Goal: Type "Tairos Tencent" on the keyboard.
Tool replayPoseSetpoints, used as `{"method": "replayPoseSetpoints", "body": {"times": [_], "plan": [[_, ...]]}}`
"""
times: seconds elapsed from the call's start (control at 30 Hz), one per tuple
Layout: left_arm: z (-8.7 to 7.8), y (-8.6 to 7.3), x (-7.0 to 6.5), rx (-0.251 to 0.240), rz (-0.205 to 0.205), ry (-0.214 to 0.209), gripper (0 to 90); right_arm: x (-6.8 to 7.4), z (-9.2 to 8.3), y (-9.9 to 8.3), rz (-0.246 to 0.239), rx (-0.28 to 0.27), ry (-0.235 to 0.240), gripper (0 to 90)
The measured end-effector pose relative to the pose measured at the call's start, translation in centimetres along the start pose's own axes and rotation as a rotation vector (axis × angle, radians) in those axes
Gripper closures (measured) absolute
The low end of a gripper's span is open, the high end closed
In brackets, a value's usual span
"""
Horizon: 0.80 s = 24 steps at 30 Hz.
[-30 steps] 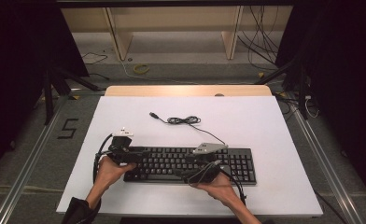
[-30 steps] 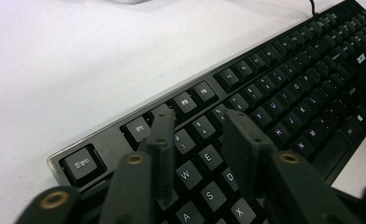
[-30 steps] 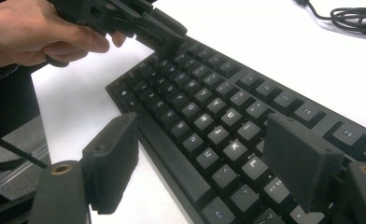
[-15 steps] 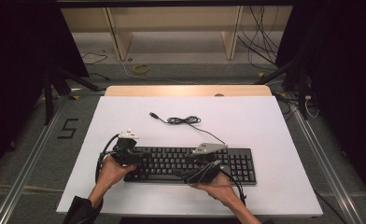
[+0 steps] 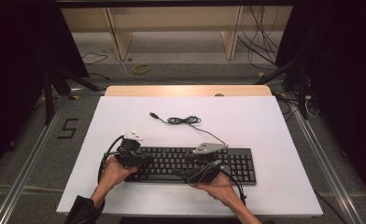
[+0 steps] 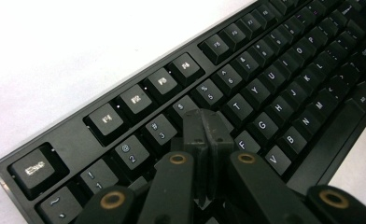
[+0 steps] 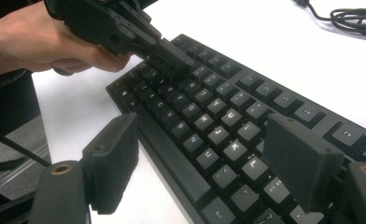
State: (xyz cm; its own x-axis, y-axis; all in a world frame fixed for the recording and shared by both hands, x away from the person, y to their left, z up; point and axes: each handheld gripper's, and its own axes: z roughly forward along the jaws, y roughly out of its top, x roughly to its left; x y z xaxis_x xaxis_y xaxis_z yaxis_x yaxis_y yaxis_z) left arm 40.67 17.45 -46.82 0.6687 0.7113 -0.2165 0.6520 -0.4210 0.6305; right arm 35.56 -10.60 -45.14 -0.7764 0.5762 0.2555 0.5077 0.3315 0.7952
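Note:
A black keyboard (image 5: 237, 161) lies on the white table (image 5: 274, 121) near its front edge, its cable (image 5: 183, 120) coiled behind it. My left gripper (image 5: 146, 160) is shut, and its closed tip (image 6: 204, 126) rests on the keys around E and R at the keyboard's left part. The same gripper (image 7: 174, 58) appears from the right gripper view, held by a hand. My right gripper (image 5: 190, 167) is open over the keyboard's middle, its jaws (image 7: 204, 163) spread wide above the keys near K and L.
A wooden strip (image 5: 188, 90) borders the table's far edge. Beyond it are shelf legs and loose cables on the floor (image 5: 141, 69). Metal rails (image 5: 31, 154) run along both sides of the table.
The left gripper has slid slightly right onto the keyboard's left keys. The right gripper has hardly moved.

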Motion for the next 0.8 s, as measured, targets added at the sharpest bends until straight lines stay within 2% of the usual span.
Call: {"method": "replayPoseSetpoints", "body": {"times": [0.07, 0.13, 0.2, 0.4, 0.8], "plan": [[0.1, 0.0, -0.1, -0.002, -0.002, 0.002, 89.1, 0.0, 0.0, 0.0, 0.002, 0.0, 0.0, 27.6], [0.2, 0.0, -0.1, 0.017, 0.001, 0.004, 89.2, 0.0, 0.0, 0.0, 0.003, 0.0, -0.001, 27.6], [0.3, -0.1, -0.1, 0.017, -0.008, -0.012, 89.3, 0.0, 0.0, 0.0, 0.0, 0.0, 0.0, 27.6], [0.3, 0.0, -0.1, 0.017, -0.008, -0.004, 89.2, 0.0, 0.0, 0.0, 0.001, 0.002, 0.001, 27.6], [-0.8, 0.2, -0.2, -0.043, -0.032, -0.005, 85.4, 0.0, -0.1, 0.0, 0.005, 0.001, 0.001, 27.6]]}}
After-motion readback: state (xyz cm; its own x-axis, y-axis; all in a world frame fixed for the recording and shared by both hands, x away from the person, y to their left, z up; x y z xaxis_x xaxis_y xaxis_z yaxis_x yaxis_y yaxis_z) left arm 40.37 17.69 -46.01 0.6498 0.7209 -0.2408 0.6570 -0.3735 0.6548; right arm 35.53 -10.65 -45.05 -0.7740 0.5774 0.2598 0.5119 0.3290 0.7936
